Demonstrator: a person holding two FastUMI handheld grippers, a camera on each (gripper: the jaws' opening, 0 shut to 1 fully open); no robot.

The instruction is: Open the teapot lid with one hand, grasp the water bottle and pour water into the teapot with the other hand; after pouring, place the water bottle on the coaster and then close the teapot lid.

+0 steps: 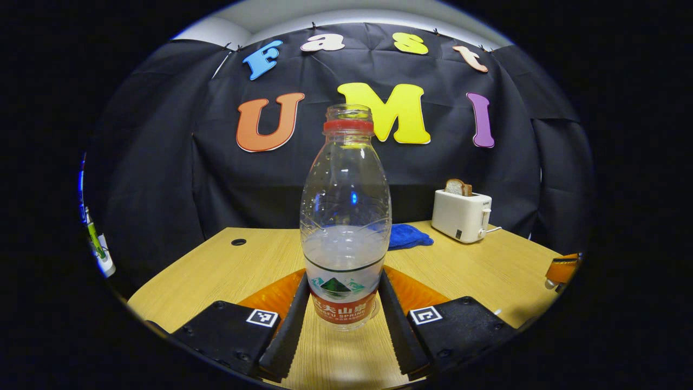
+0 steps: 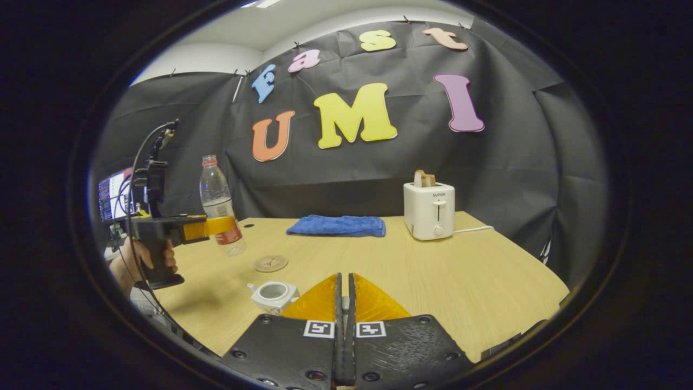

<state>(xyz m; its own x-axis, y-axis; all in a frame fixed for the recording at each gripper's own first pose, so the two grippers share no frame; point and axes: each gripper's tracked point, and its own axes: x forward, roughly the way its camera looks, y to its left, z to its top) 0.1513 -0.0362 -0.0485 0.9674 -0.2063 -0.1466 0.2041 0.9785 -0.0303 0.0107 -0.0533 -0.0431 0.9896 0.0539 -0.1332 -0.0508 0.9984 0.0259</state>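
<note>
The clear water bottle, uncapped with a red neck ring and partly full, stands upright between my left gripper's fingers, which press on its label. In the right gripper view, the left gripper carries the bottle a little above the table, behind the round coaster. The white teapot sits lidless just left of my right gripper, whose fingers are shut with a pale sliver between them. In the left gripper view, the right gripper shows at the far right with a small white lid under it.
A white toaster holding a bread slice stands at the back right of the wooden table, its cord running right. A folded blue cloth lies at the back middle. A person's hand grips the left gripper's handle.
</note>
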